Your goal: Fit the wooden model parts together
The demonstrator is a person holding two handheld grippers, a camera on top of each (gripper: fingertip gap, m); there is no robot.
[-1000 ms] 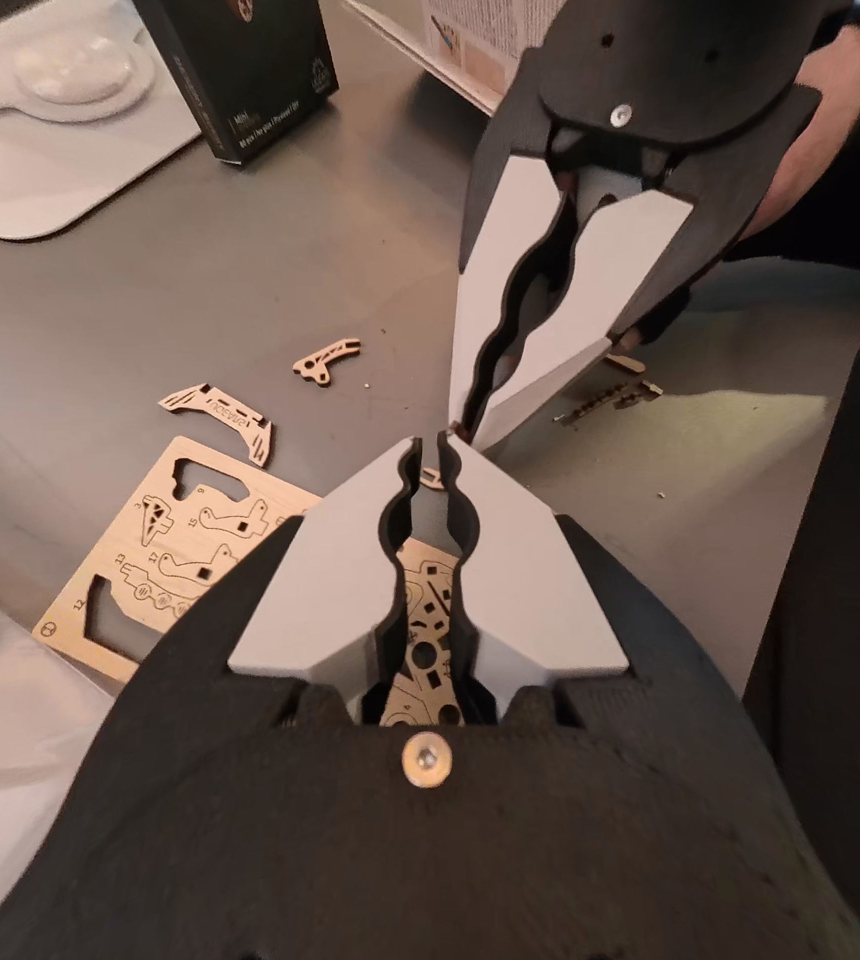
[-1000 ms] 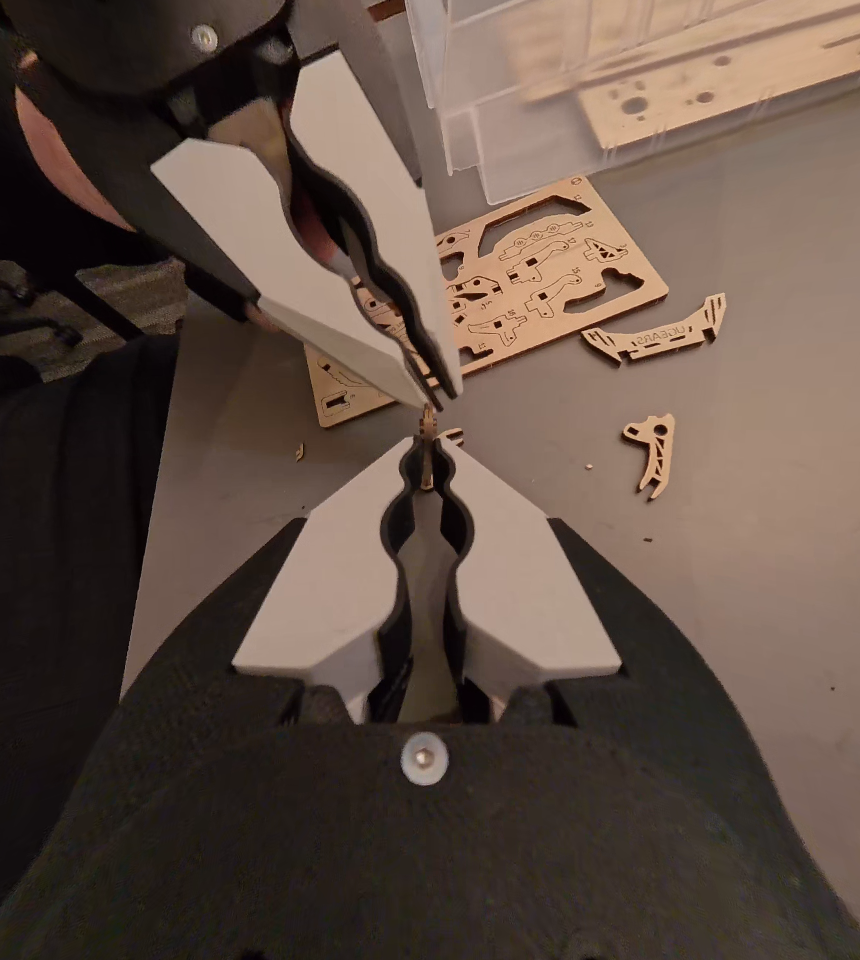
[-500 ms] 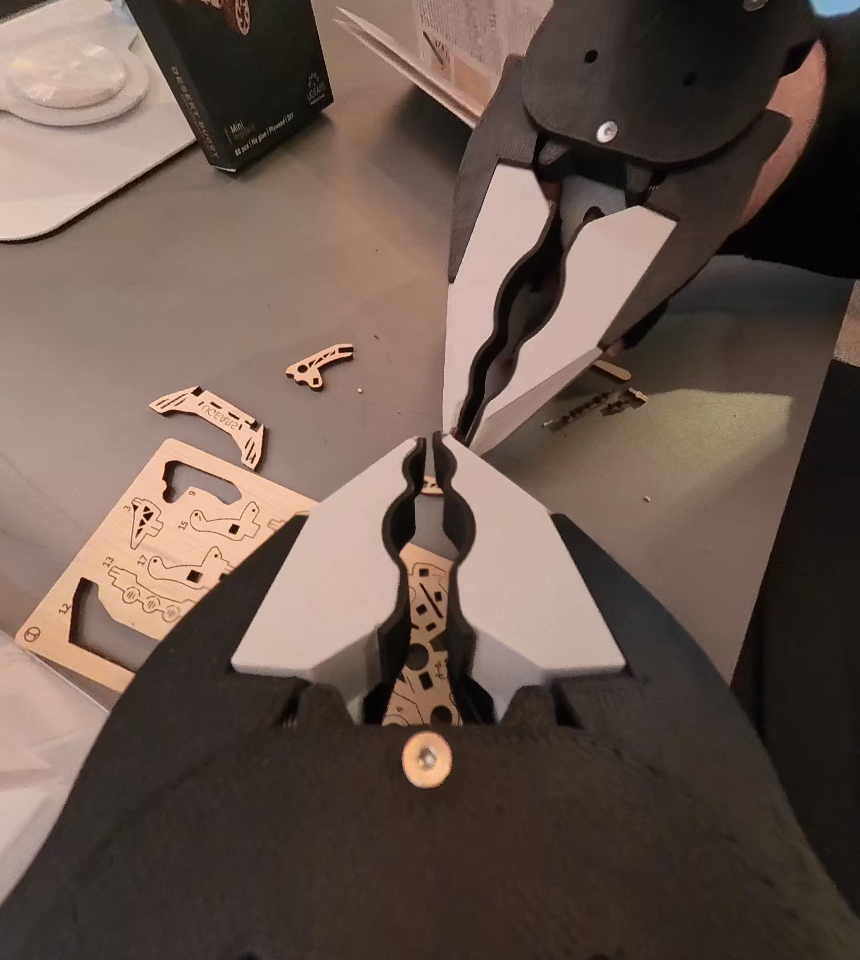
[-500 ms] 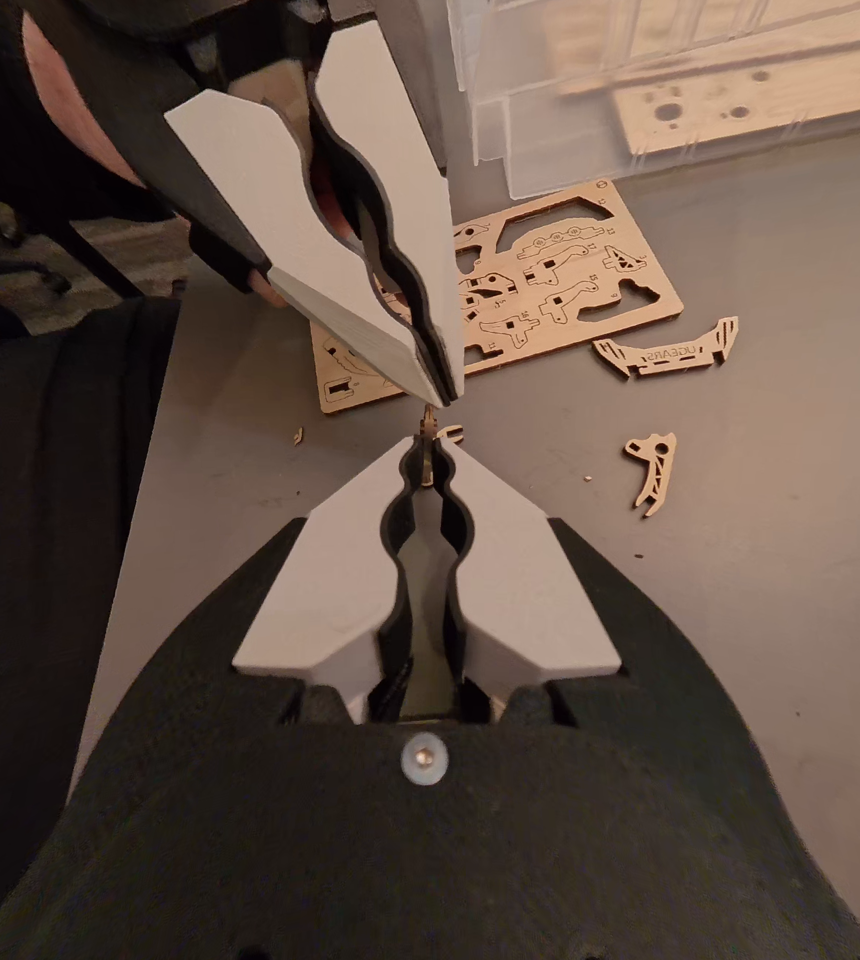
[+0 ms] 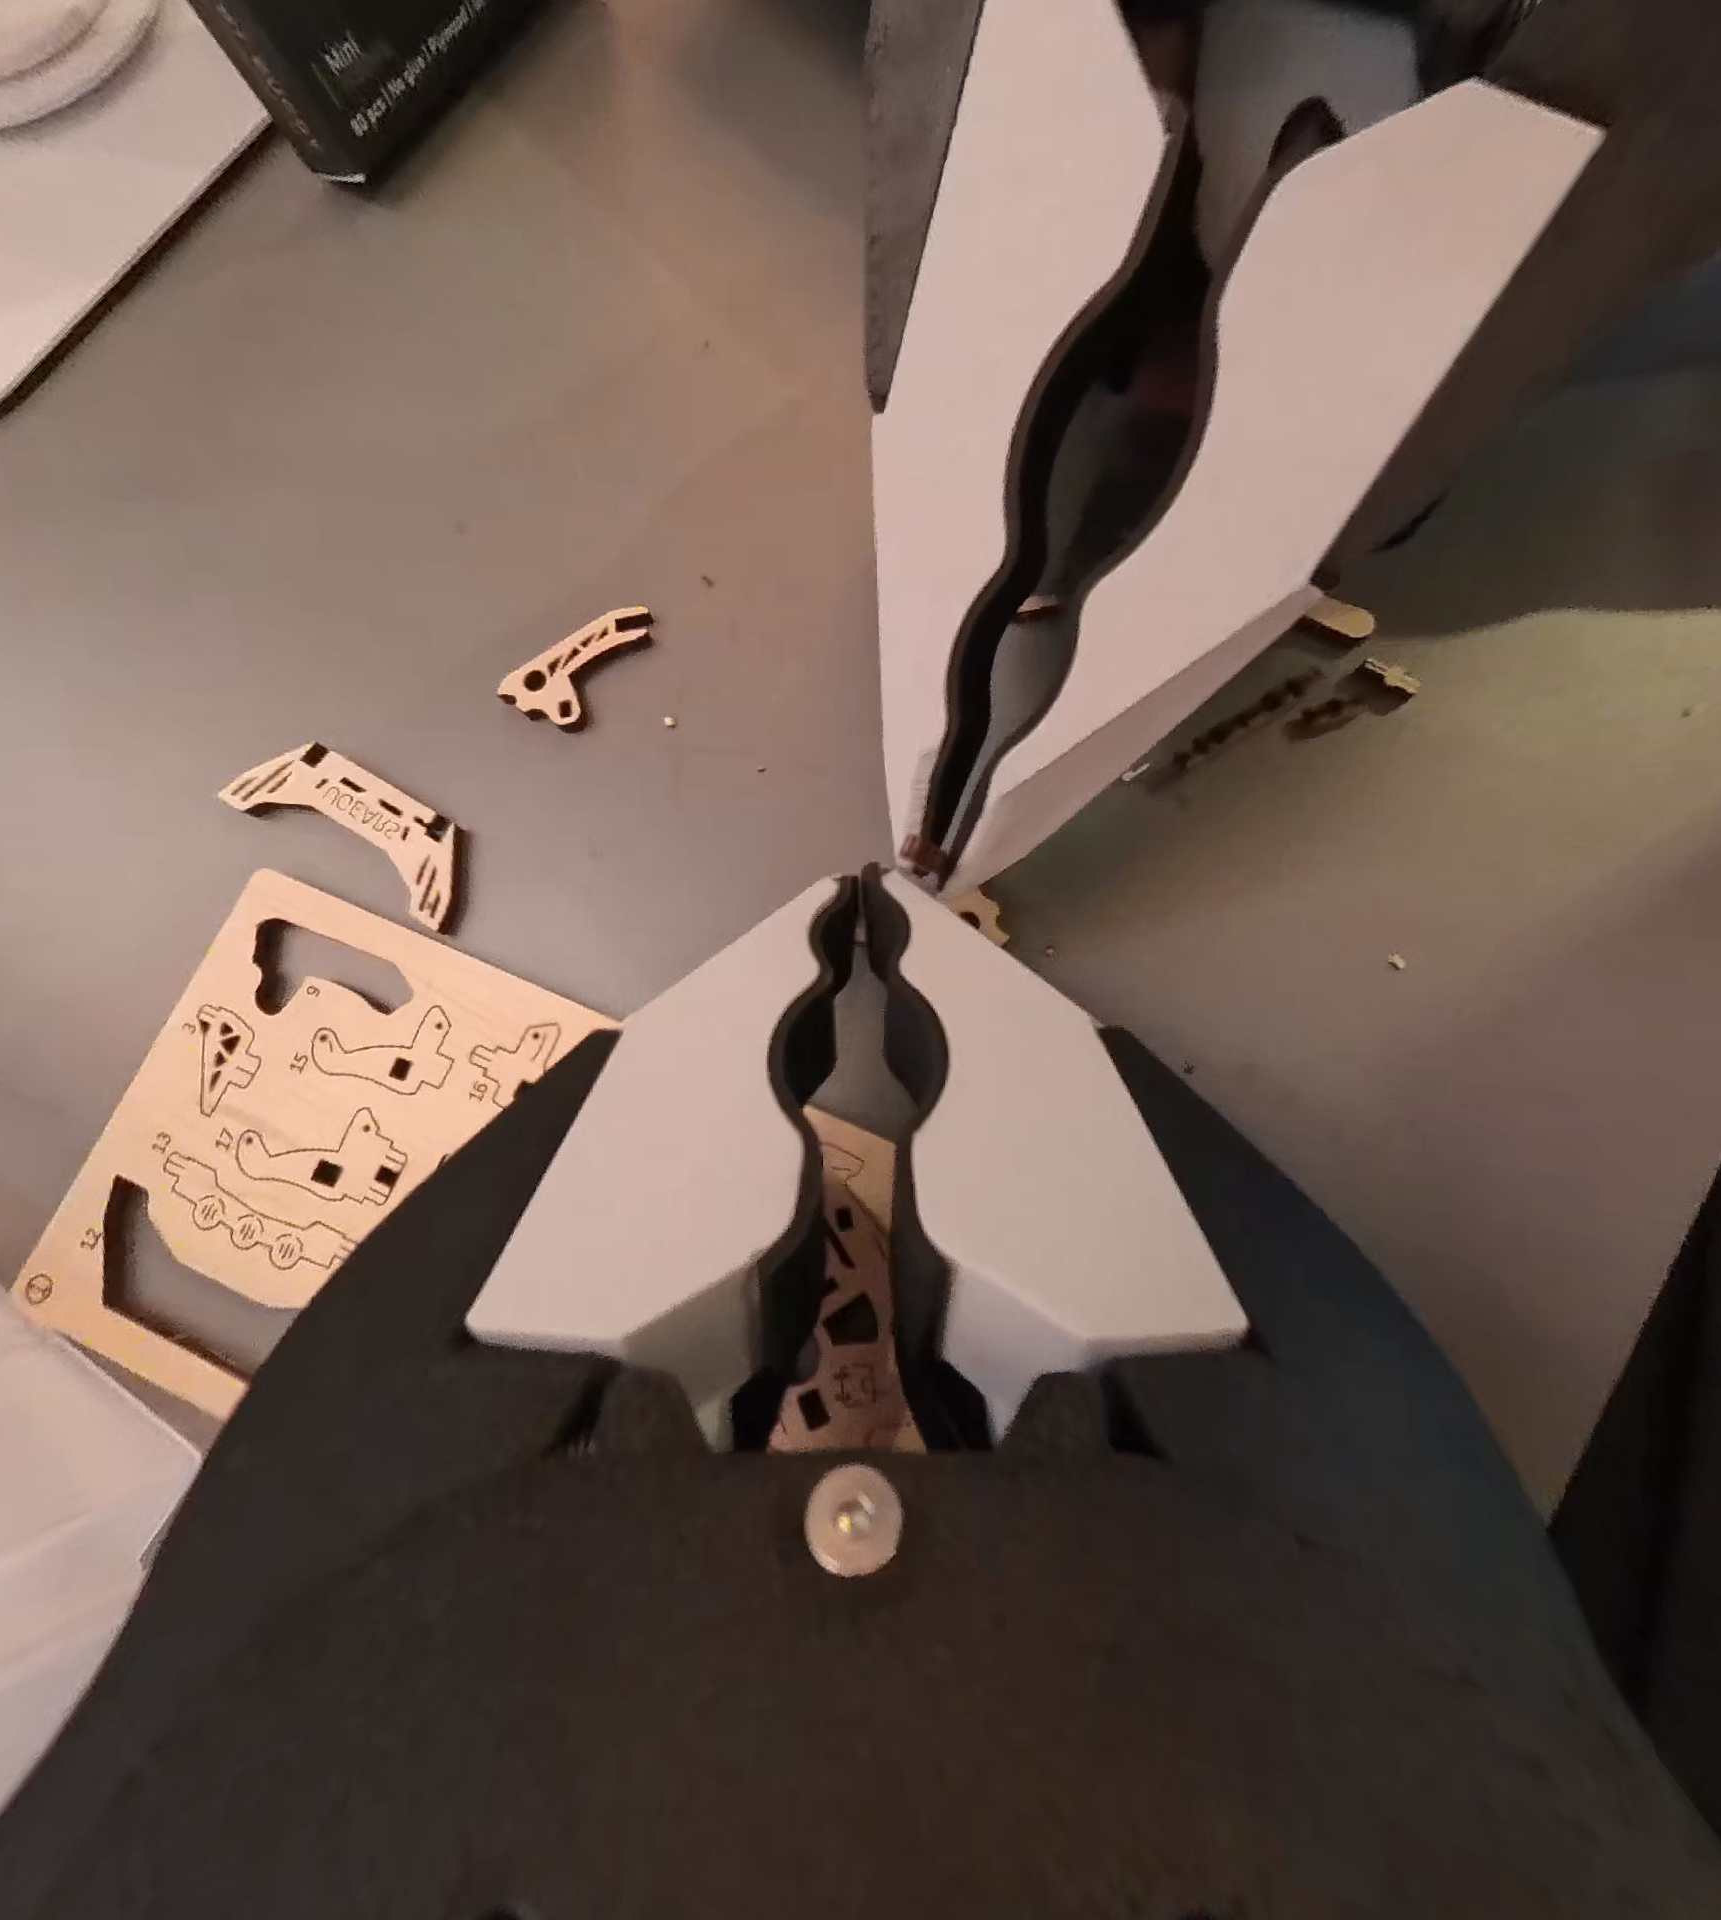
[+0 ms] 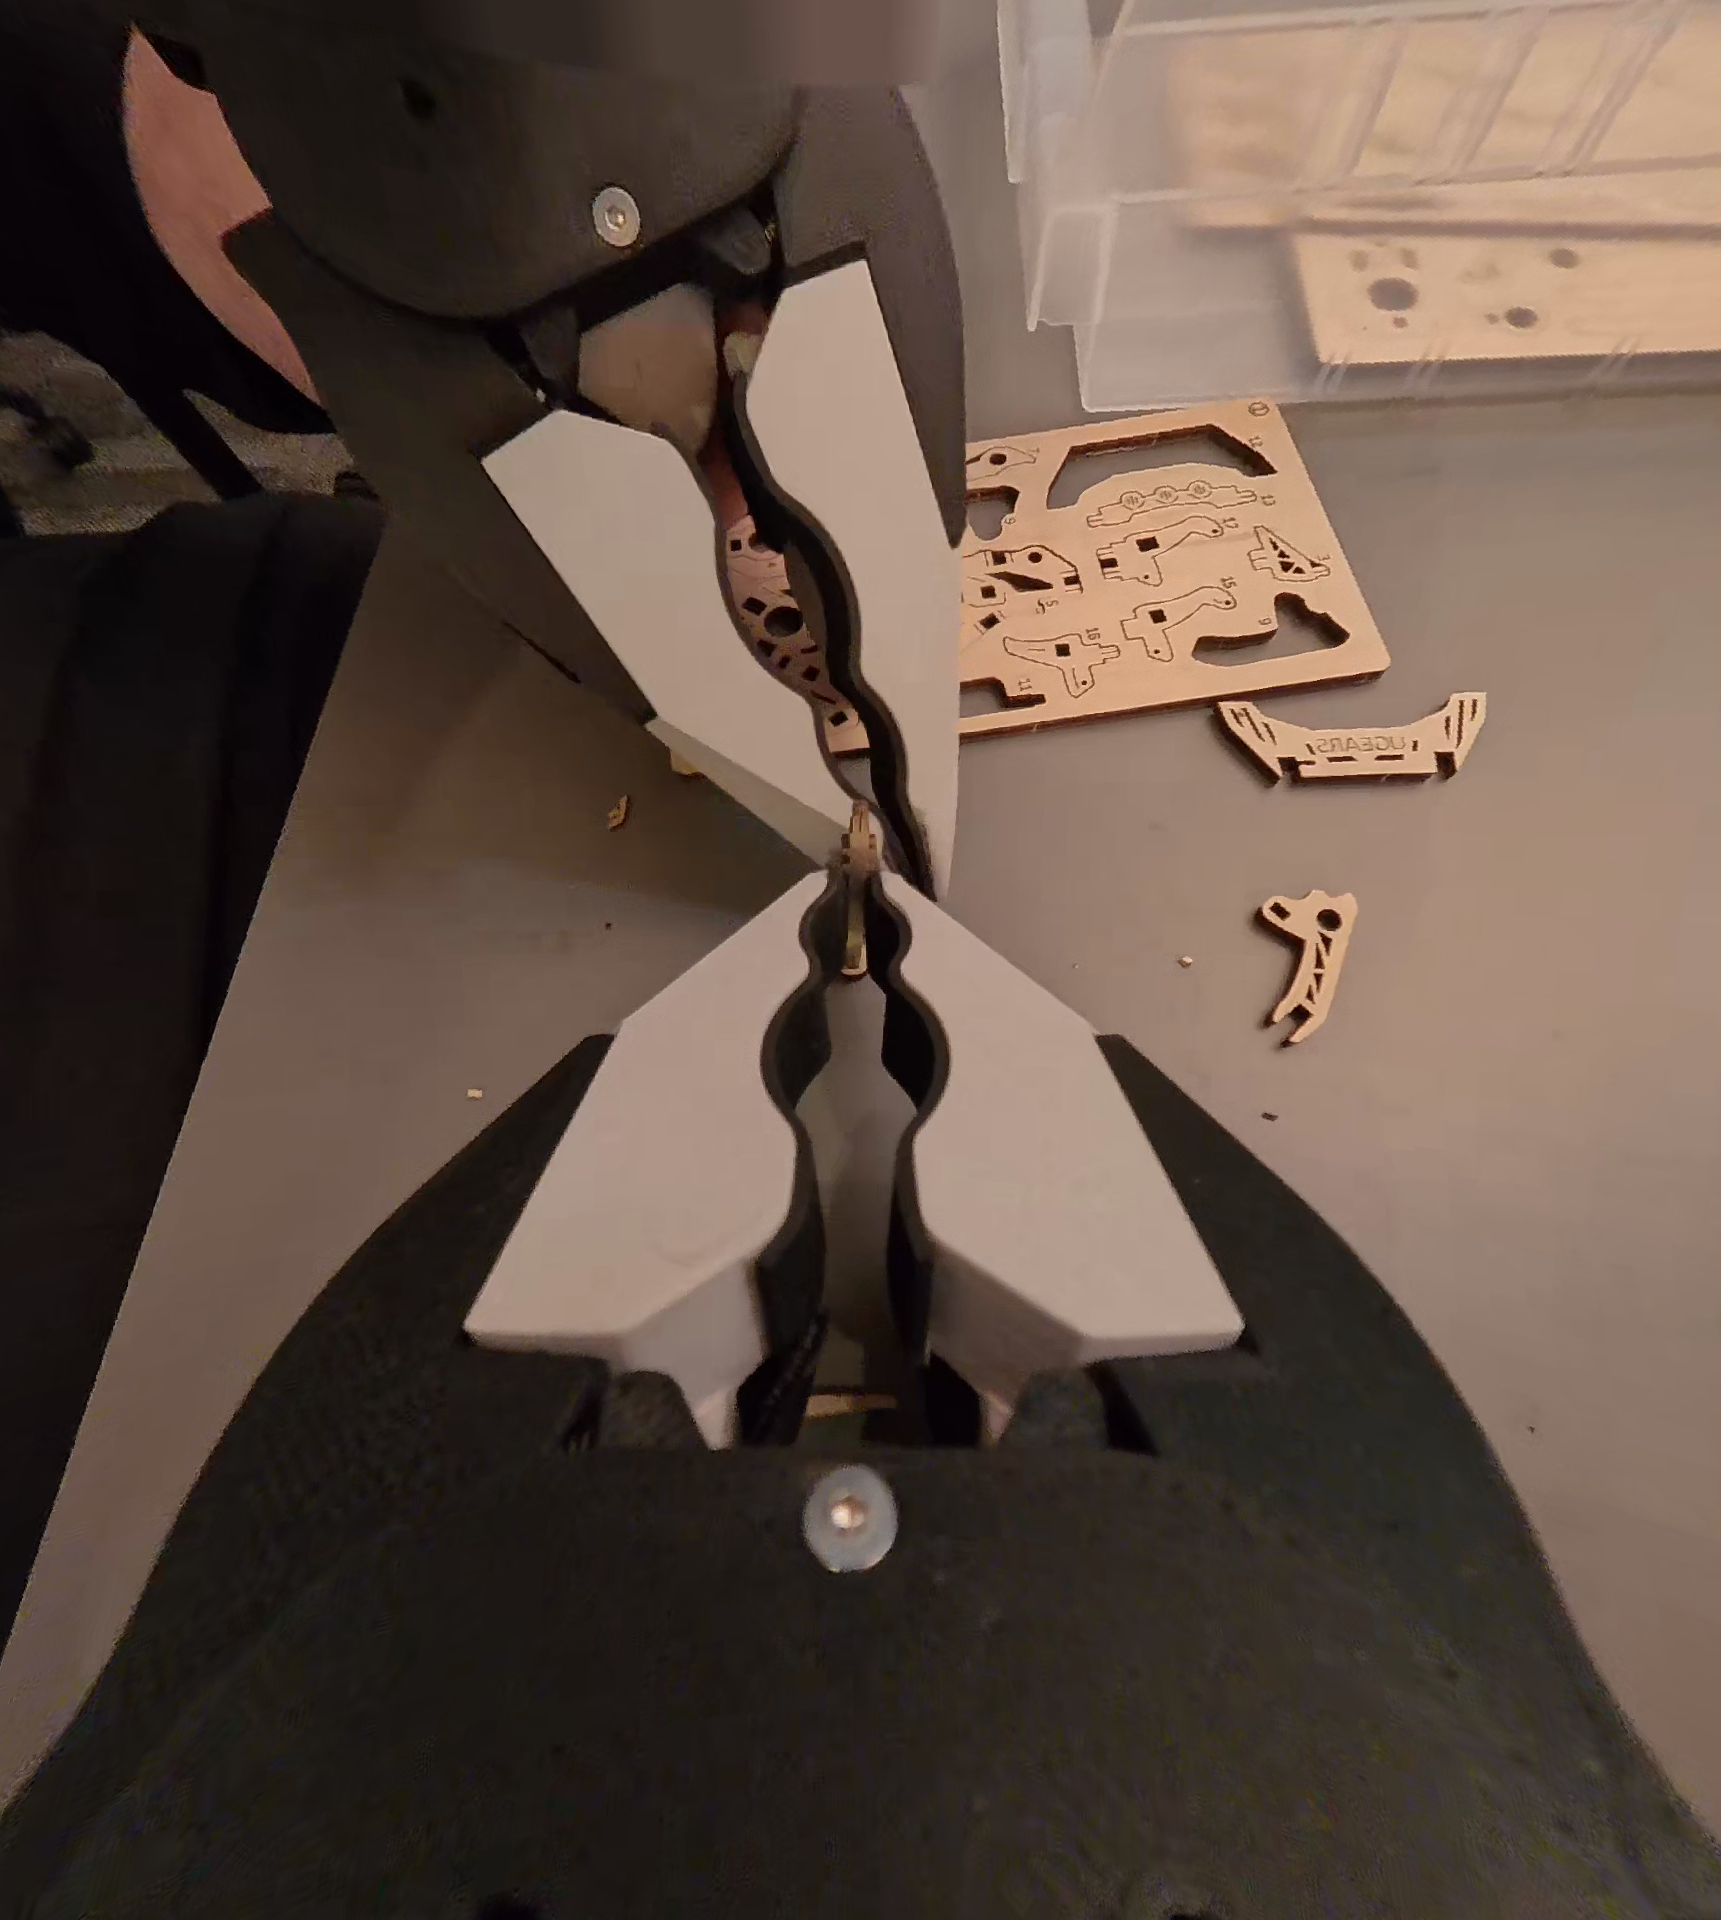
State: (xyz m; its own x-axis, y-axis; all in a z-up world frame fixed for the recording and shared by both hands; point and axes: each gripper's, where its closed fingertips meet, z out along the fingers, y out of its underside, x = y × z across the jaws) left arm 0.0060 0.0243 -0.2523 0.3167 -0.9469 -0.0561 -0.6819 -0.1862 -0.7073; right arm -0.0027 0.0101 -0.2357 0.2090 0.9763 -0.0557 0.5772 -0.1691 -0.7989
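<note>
R gripper [image 6: 854, 883]: jaws clamped on small wooden part [image 6: 858, 847], edge-on, sticking out past tips. L gripper [image 5: 851, 885]: tips nearly together, any held piece not discernible. Both tips almost touching above grey table [image 5: 420, 468]. Parts sheet [image 6: 1199, 582] and two loose pcs [image 6: 1355, 743], [image 6: 1308, 961] lie beside.

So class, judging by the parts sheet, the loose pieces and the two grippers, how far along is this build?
Done: several parts are punched out of the sheet.
In hand: the right gripper pinches a small wooden piece, meeting the shut left gripper.
Left: the bracket and lever lie loose.
</note>
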